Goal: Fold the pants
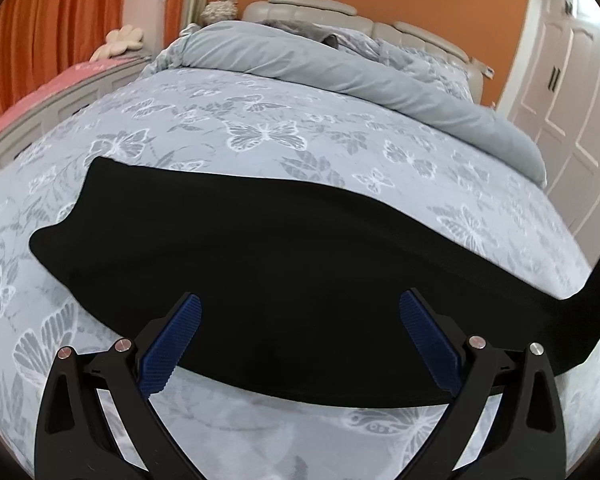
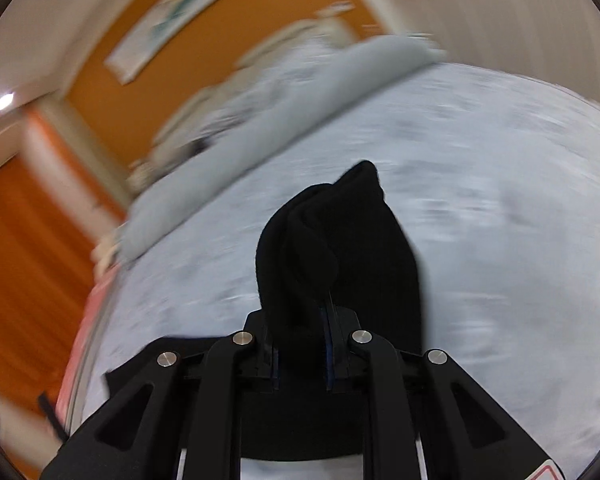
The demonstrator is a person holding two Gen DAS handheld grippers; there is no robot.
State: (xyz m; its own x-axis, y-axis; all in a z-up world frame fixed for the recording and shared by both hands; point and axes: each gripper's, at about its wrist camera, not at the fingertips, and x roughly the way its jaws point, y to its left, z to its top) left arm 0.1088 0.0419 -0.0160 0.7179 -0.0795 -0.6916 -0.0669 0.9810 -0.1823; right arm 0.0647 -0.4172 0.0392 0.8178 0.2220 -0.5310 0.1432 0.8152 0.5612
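Black pants [image 1: 260, 240] lie stretched across the butterfly-print bed sheet [image 1: 260, 128], folded lengthwise. Their right end rises off the bed at the left wrist view's right edge. My left gripper [image 1: 300, 300] is open, its blue pads [image 1: 188, 332] spread wide just above the pants' near edge, with no fabric pinched. In the blurred right wrist view, my right gripper [image 2: 302, 320] is shut on a bunched end of the pants [image 2: 340, 240]. That fabric stands up between the fingers and hides the tips, and the bed sheet [image 2: 480, 200] lies below.
A rolled grey duvet [image 1: 340, 64] lies across the head of the bed before a padded headboard [image 1: 312, 6]. White wardrobe doors [image 1: 572, 100] stand to the right. Orange curtains [image 1: 52, 32] and a pink-topped cabinet [image 1: 60, 84] are to the left.
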